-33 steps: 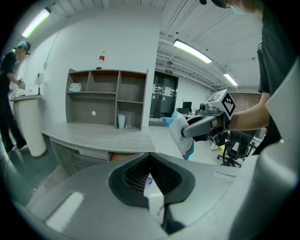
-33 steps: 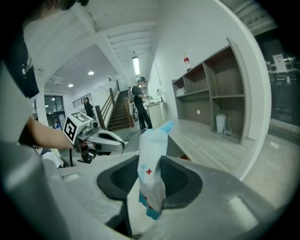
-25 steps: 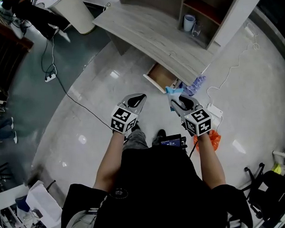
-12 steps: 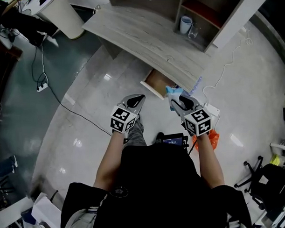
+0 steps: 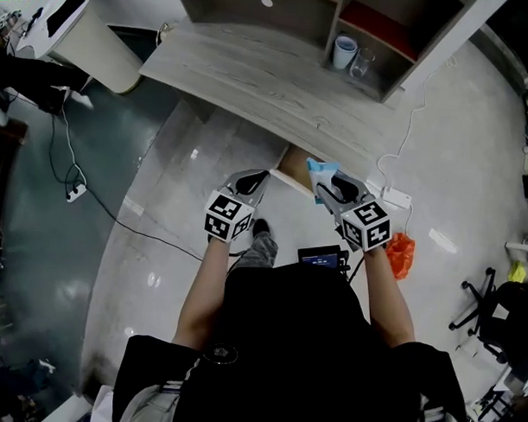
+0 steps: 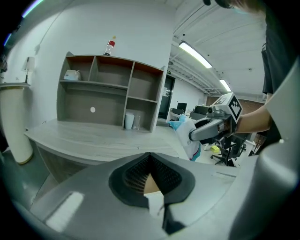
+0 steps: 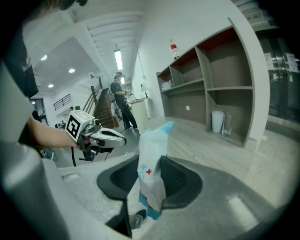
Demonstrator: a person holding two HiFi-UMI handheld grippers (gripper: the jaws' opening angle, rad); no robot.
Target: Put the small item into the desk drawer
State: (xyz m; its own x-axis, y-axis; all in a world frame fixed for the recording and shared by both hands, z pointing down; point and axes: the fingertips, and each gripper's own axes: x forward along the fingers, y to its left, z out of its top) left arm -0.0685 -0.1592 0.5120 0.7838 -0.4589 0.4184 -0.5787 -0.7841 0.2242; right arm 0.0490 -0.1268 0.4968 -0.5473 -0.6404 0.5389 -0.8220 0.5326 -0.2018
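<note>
Right gripper (image 7: 151, 165) first: its jaws are clamped on the packet (image 7: 151, 157), a small white and blue pouch with a little red cross on it. The packet stands upright between the pads, with its blue top corner poking up past the jaw tips and its bottom end hanging below them. So the item's in the right gripper, up in the air and not in the drawer.

From the head cam, the packet sits just right of the open drawer (image 5: 292, 160), about at the near edge of the desk (image 5: 259, 67). Only a slice of the drawer shows, sticking out from under the desk towards the person.

Left gripper (image 6: 150, 157): the jaws are pressed together at the tips with nothing in them. There's just a bit of brown and white showing through the gap lower down, and I can't tell what that is. It's held out level to the left of the right gripper, the two are apart, and each shows up in the other's view.

Further out, a shelf unit (image 5: 396, 32) stands on the far right part of the desk. A white cup (image 5: 346, 51) and a clear glass (image 5: 361, 64) sit side by side in one of its lower compartments, and a red-capped bottle (image 6: 109, 47) stands on top of it.

On the floor to the right there's an orange bag (image 5: 399, 253), near the person's right arm. A black cable (image 5: 117, 215) runs across the tiles on the left. Another person (image 7: 119, 101) is standing way off in the background of the right gripper view.
</note>
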